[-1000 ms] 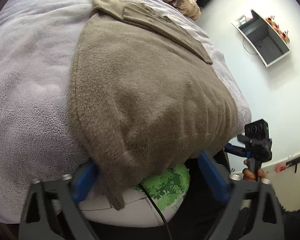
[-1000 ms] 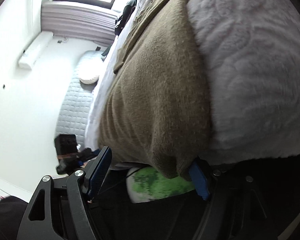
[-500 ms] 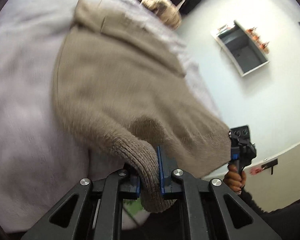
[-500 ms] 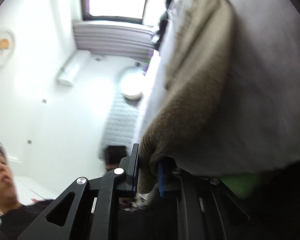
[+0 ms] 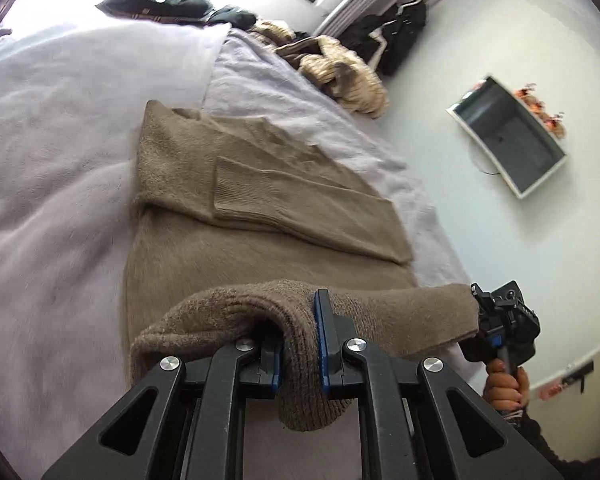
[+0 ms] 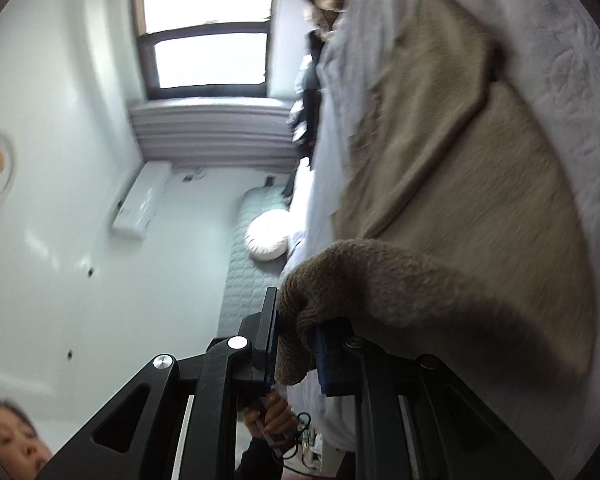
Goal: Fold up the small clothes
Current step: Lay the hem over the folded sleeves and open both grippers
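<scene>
A brown knitted sweater (image 5: 236,216) lies on the pale fleece-covered bed (image 5: 52,152), its sleeves folded across the body. My left gripper (image 5: 300,344) is shut on one bottom corner of the hem, which is lifted and curls over the blue pads. The right gripper (image 5: 496,320) shows at the right of the left wrist view, holding the hem's other corner. In the right wrist view the right gripper (image 6: 296,348) is shut on the sweater (image 6: 452,184), whose hem bulges up over the fingers.
A pile of tan and dark clothes (image 5: 340,68) lies at the far end of the bed. A wall shelf box (image 5: 508,140) hangs on the white wall. A window (image 6: 208,32), an air conditioner (image 6: 140,200) and a person's face (image 6: 8,440) show in the right wrist view.
Both grippers went from open around the hanging hem to shut on it. They then lifted the hem and carried it up over the bed toward the sweater's far end.
</scene>
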### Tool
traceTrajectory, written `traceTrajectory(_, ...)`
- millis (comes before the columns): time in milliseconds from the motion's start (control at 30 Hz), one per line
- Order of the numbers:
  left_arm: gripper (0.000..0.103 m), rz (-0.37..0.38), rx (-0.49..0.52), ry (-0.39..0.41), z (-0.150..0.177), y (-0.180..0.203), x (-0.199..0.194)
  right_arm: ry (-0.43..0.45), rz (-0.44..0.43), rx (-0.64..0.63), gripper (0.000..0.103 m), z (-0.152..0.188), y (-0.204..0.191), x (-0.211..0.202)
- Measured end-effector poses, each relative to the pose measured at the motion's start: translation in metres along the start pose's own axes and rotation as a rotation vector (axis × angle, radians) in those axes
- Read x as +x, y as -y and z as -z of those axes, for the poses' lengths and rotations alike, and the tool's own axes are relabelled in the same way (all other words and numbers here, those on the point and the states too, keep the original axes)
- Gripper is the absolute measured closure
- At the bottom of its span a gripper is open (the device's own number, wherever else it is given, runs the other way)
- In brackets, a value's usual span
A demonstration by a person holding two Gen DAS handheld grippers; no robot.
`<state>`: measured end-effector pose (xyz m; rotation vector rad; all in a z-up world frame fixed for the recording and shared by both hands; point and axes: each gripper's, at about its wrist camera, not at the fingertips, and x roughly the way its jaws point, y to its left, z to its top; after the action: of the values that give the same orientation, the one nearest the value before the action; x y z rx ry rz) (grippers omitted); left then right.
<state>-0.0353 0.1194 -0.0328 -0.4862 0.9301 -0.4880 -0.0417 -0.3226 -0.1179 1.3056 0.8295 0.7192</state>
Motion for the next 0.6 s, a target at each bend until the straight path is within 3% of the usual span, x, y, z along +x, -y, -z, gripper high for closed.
traceTrajectory(100, 0.084, -0.043, -0.04, -0.027, -0.008, -0.011, 0.022, 0.018, 0.071, 0.071, 0.082, -0.018, 0.018, 0.009)
traceTrajectory(133, 0.056, -0.072, -0.061, -0.043, -0.011, -0.016, 0.028, 0.025, 0.091, 0.096, 0.08, -0.021, 0.022, 0.013)
traceTrajectory(167, 0.018, -0.109, -0.077, -0.043, -0.013, -0.02, 0.03, 0.033, 0.1, 0.122, 0.075, -0.024, 0.026, 0.013)
traceTrajectory(200, 0.01, -0.151, -0.084, -0.001, -0.015, -0.023, 0.026, 0.043, 0.098, 0.144, 0.071, -0.025, 0.028, 0.013)
traceTrajectory(267, 0.009, -0.166, -0.051, 0.046, -0.019, -0.022, 0.018, 0.071, 0.083, 0.141, 0.043, -0.031, 0.024, 0.004)
traceTrajectory(333, 0.009, -0.18, -0.021, 0.052, -0.025, -0.023, 0.012, 0.092, 0.107, 0.082, 0.034, -0.036, 0.01, -0.003)
traceTrajectory(400, 0.009, -0.204, 0.027, 0.055, -0.03, -0.023, 0.008, 0.085, 0.19, -0.023, 0.034, -0.036, -0.012, -0.009)
traceTrajectory(467, 0.009, -0.242, 0.085, 0.037, -0.036, -0.026, 0.011, 0.065, 0.357, -0.17, 0.034, -0.036, -0.037, -0.009)
traceTrajectory(600, 0.009, -0.21, 0.096, -0.082, -0.044, -0.035, 0.035, -0.023, 0.68, -0.435, 0.034, -0.033, -0.063, 0.02)
